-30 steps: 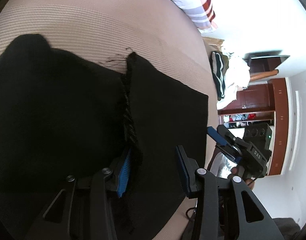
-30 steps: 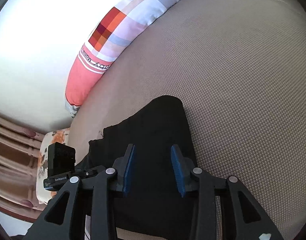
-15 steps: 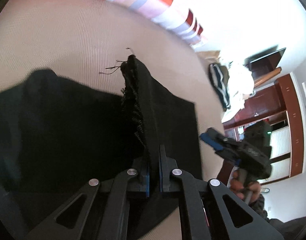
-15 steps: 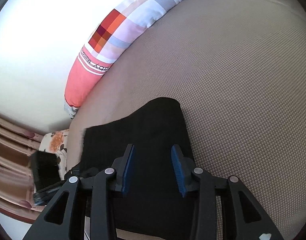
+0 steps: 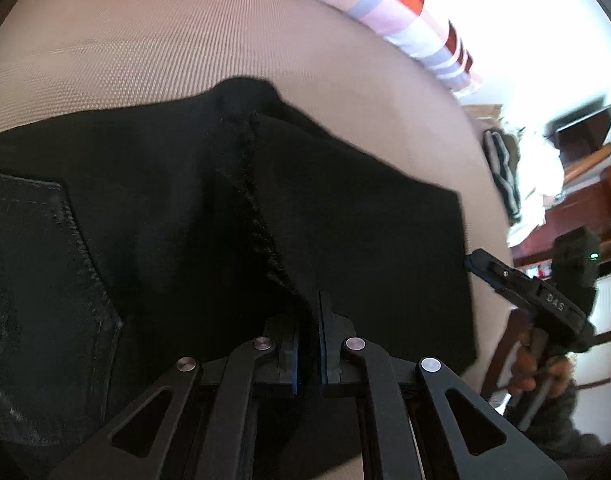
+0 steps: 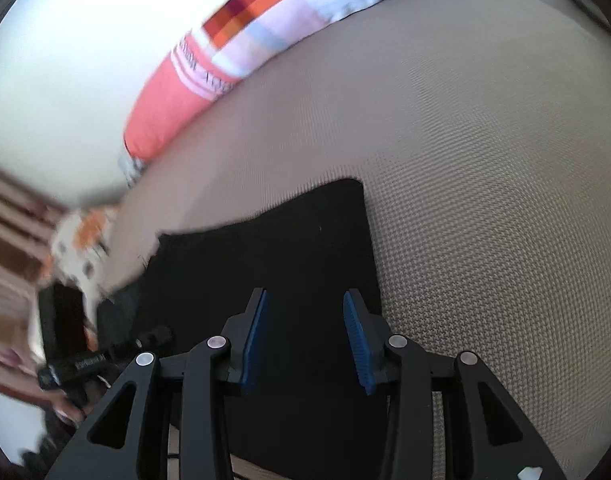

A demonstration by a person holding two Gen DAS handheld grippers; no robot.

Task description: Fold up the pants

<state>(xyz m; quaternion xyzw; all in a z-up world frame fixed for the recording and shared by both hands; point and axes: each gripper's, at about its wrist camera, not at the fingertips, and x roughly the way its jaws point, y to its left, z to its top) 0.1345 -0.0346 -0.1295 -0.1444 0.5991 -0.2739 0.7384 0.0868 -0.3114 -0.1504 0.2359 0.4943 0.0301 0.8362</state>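
Black pants (image 5: 145,220) lie on a beige bed. My left gripper (image 5: 309,320) is shut on a frayed hem of the pants (image 5: 265,216) and holds that fold raised over the rest; a back pocket (image 5: 45,280) shows at left. My right gripper (image 6: 305,320) is open and empty, hovering over the black pants (image 6: 285,248) near their right edge. The right gripper also shows in the left wrist view (image 5: 477,264), beside the pants' right edge.
A striped orange, pink and white pillow (image 5: 365,4) lies along the far side of the beige mattress (image 5: 145,52), also in the right wrist view (image 6: 233,52). Wooden furniture and a clothes pile (image 5: 525,168) stand at right. The left gripper's body (image 6: 85,360) shows at lower left.
My left gripper shut on the frayed hem, then lifted and carried it across the pants. My right gripper stayed open and shifted slightly over the cloth.
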